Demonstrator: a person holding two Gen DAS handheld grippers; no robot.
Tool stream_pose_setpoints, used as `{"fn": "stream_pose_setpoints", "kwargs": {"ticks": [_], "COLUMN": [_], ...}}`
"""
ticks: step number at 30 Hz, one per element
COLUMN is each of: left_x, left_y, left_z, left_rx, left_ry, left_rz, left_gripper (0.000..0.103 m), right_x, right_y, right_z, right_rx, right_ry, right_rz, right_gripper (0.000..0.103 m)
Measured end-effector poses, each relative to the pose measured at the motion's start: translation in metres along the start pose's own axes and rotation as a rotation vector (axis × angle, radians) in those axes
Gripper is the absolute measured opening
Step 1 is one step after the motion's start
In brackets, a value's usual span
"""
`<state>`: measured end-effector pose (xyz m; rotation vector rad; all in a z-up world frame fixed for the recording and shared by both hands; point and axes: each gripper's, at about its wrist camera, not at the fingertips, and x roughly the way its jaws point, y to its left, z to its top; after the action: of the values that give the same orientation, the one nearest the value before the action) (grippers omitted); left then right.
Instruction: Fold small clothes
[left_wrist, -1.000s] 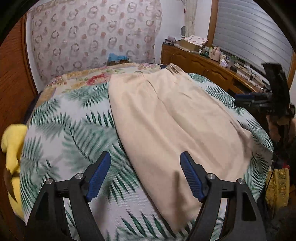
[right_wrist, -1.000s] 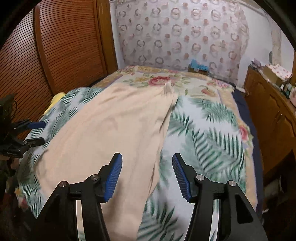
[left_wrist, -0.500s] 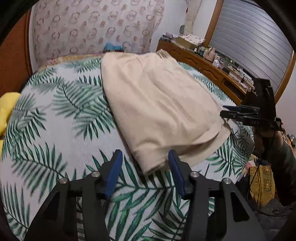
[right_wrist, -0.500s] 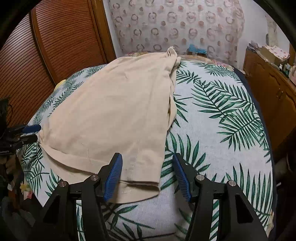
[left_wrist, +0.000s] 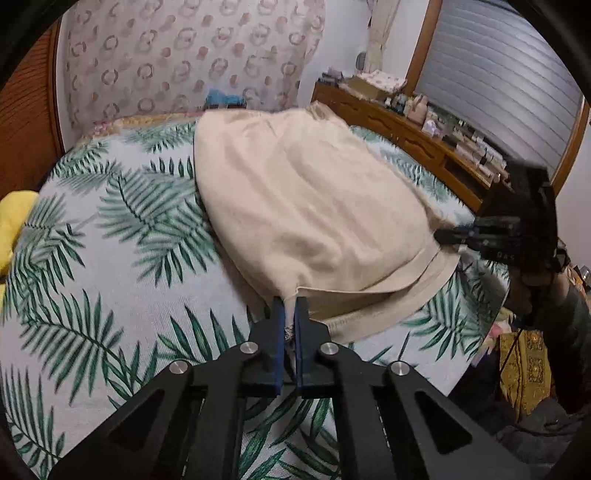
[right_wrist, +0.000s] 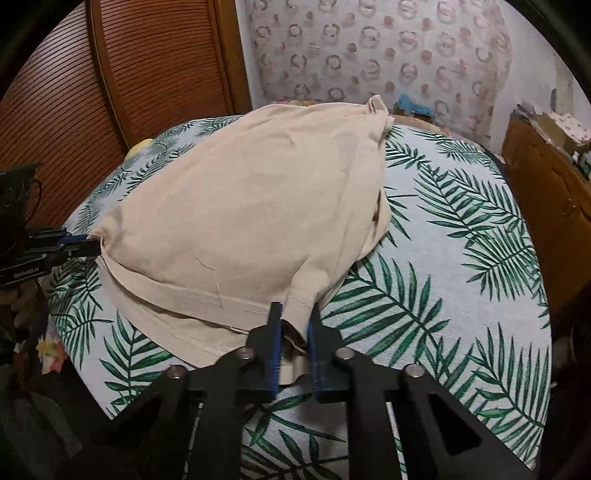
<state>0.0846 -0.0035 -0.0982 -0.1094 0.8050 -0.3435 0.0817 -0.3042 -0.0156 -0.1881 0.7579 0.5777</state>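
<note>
A bed cover (right_wrist: 461, 236) printed with green palm leaves is overlaid by a beige garment (right_wrist: 251, 206), perhaps a skirt. Its near hem corners are pinched: one by the closed left gripper (left_wrist: 290, 310), one by the closing right gripper (right_wrist: 293, 314).

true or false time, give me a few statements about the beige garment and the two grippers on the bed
1. The left gripper is shut on a corner of the beige garment. True.
2. The right gripper hangs open above the garment. False: its fingers are closing with the hem corner pinched between them.
3. The garment lies on a palm-leaf bedspread. True.
4. The garment is folded into a small square. False: it is spread out along the bed.
5. Both grippers hold the near hem. True.
</note>
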Motion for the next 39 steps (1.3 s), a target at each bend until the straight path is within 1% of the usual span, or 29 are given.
{"fn": "stream_pose_setpoints", "kwargs": {"ticks": [2, 5, 8, 12, 15, 18, 22, 26, 29, 31, 32, 33, 34, 35, 36, 37, 38, 39], "left_x": [-0.008, -0.021, -0.028, -0.022, -0.005, 0.022, 0.067, 0.106, 0.128, 0.134, 0.134, 0.134, 0.133, 0.131, 0.127, 0.124, 0.122, 0.122], "left_y": [0.001, 0.002, 0.006, 0.019, 0.036, 0.053, 0.08, 0.101, 0.108, 0.108, 0.107, 0.107, 0.105, 0.104, 0.102, 0.101, 0.1, 0.099], "left_z": [0.009, 0.03, 0.059, 0.11, 0.15, 0.188, 0.227, 0.245, 0.25, 0.252, 0.253, 0.254, 0.255, 0.254, 0.254, 0.253, 0.252, 0.25], "left_rx": [-0.014, -0.023, -0.029, -0.034, -0.043, -0.046, -0.05, -0.061, -0.049, -0.047, -0.043, -0.031, -0.019, -0.008, 0.003, 0.01, 0.016, 0.02], "left_ry": [-0.034, -0.096, -0.156, -0.208, -0.22, -0.215, -0.175, -0.133, -0.108, -0.099, -0.099, -0.105, -0.115, -0.127, -0.143, -0.151, -0.151, -0.146], "left_rz": [-0.008, -0.019, -0.028, -0.025, -0.011, 0.021, 0.067, 0.088, 0.106, 0.112, 0.114, 0.121, 0.133, 0.139, 0.141, 0.133, 0.126, 0.121], "left_gripper": [0.005, 0.005, 0.005, 0.005, 0.005, 0.005, 0.005, 0.005, 0.005, 0.005, 0.006, 0.006, 0.015, 0.029, 0.035, 0.047, 0.055, 0.06], "right_x": [-0.002, -0.017, -0.031, -0.036, -0.029, -0.009, 0.04, 0.093, 0.118, 0.127, 0.128, 0.13, 0.132, 0.131, 0.128, 0.121, 0.116, 0.111], "right_y": [0.0, -0.006, -0.012, -0.024, -0.039, -0.055, -0.08, -0.096, -0.1, -0.101, -0.105, -0.105, -0.106, -0.106, -0.108, -0.11, -0.111, -0.111], "right_z": [0.002, 0.014, 0.035, 0.078, 0.113, 0.15, 0.191, 0.215, 0.232, 0.237, 0.24, 0.242, 0.244, 0.245, 0.247, 0.245, 0.246, 0.244], "right_rx": [0.004, 0.02, 0.022, 0.001, -0.019, -0.031, -0.029, -0.015, 0.0, 0.012, 0.014, 0.017, 0.022, 0.026, 0.033, 0.041, 0.048, 0.05], "right_ry": [-0.027, -0.097, -0.17, -0.233, -0.257, -0.261, -0.222, -0.168, -0.148, -0.134, -0.137, -0.141, -0.145, -0.153, -0.164, -0.174, -0.188, -0.2], "right_rz": [0.008, 0.03, 0.031, 0.011, -0.01, -0.033, -0.059, -0.065, -0.063, -0.072, -0.064, -0.057, -0.062, -0.069, -0.072, -0.075, -0.077, -0.078], "right_gripper": [0.008, 0.008, 0.008, 0.007, 0.007, 0.007, 0.007, 0.007, 0.008, 0.008, 0.008, 0.011, 0.014, 0.021, 0.03, 0.037, 0.051, 0.06]}}
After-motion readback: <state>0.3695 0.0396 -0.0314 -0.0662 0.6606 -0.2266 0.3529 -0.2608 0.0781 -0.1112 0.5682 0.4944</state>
